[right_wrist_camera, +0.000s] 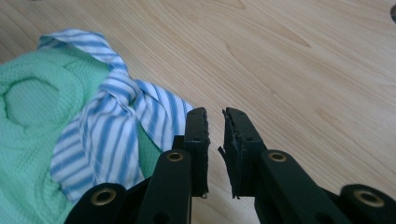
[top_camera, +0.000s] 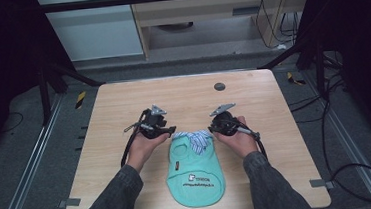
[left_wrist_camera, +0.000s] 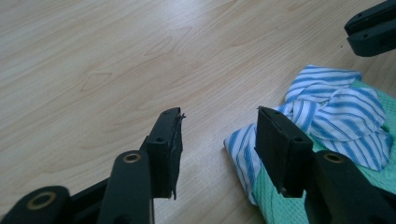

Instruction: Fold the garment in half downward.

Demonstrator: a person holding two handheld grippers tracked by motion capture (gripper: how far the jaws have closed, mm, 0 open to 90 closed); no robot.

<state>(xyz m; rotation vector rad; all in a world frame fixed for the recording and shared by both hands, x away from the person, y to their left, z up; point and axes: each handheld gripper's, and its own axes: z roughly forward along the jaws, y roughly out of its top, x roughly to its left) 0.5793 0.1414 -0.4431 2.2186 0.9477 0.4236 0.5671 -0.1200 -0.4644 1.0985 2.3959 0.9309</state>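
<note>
Garment [top_camera: 195,171], mint-green knit with blue-striped collar [top_camera: 198,137] and printed logo legible from high view, lying flat at near centre of wooden table [top_camera: 123,109]. Left gripper [left_wrist_camera: 218,135] hovering beside collar, jaws spread wide, empty. Right gripper [right_wrist_camera: 215,135] flanking opposite side, jaws narrowly parted, gripping nothing.

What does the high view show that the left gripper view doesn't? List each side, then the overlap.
High view alone: both hands, the left and the right, grey sleeves, the whole table, the printed label on the green garment, the floor beyond.

Left gripper view alone: the open gap between the left tongs, and the wood grain up close.

Both: the garment, its striped collar, the tabletop, the right tongs.
</note>
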